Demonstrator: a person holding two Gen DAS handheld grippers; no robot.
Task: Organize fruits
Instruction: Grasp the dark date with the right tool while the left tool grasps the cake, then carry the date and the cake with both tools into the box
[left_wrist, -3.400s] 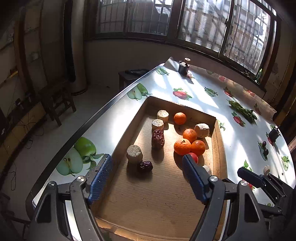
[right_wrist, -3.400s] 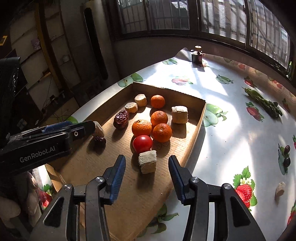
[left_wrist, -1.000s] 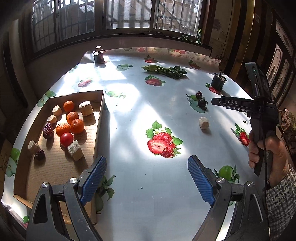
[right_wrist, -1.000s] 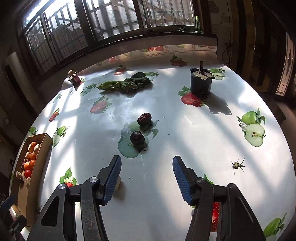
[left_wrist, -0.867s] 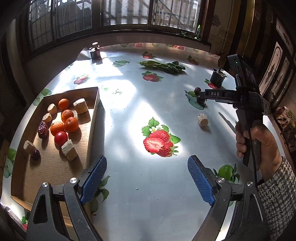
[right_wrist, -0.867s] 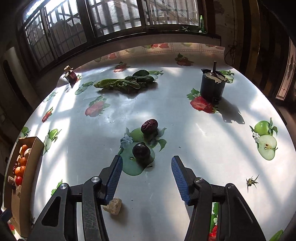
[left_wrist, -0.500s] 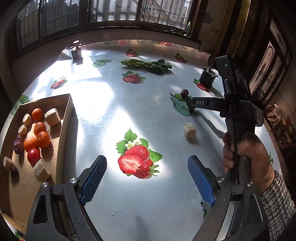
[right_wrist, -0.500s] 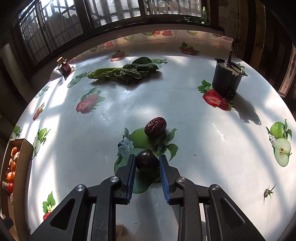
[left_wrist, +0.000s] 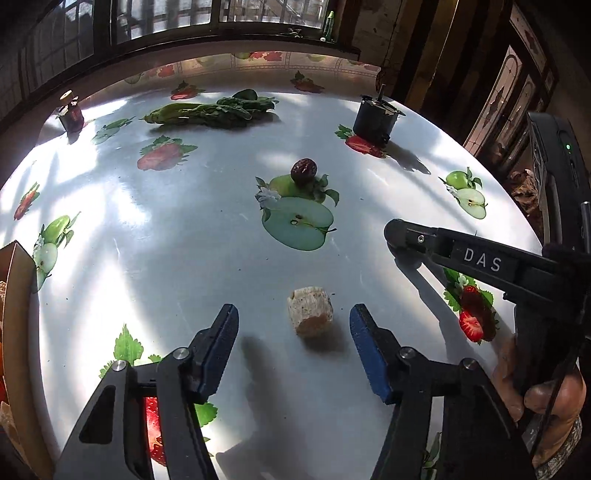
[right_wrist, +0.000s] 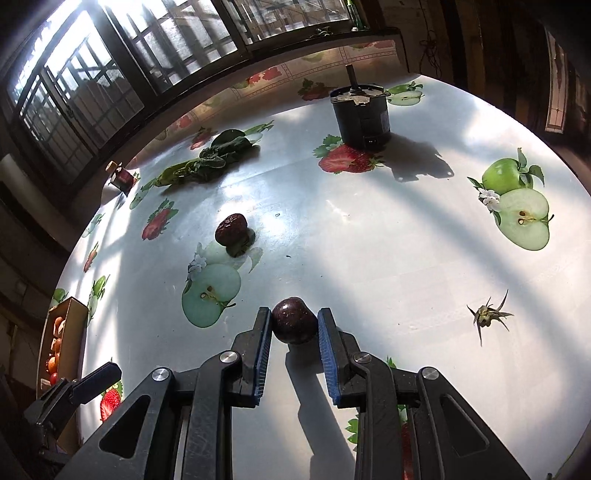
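Observation:
My right gripper (right_wrist: 294, 326) is shut on a dark round plum (right_wrist: 294, 325) and holds it above the table. My left gripper (left_wrist: 293, 325) is open, its blue pads on either side of a pale beige chunk (left_wrist: 310, 316) that lies on the table. A wrinkled red date (left_wrist: 303, 171) lies further off on a printed apple; it also shows in the right wrist view (right_wrist: 231, 229). The cardboard tray (right_wrist: 74, 314) with oranges and other pieces is far to the left.
A black cylindrical can (right_wrist: 361, 117) stands at the far side. Leafy greens (left_wrist: 210, 110) and a small jar (left_wrist: 72, 114) lie near the window edge. A dried stem bit (right_wrist: 487, 314) lies to the right. The right gripper's body (left_wrist: 480, 262) reaches in beside my left gripper.
My right gripper closed on the plum and lifted it off the printed apple. My left gripper moved forward to the beige chunk and its jaws narrowed around it.

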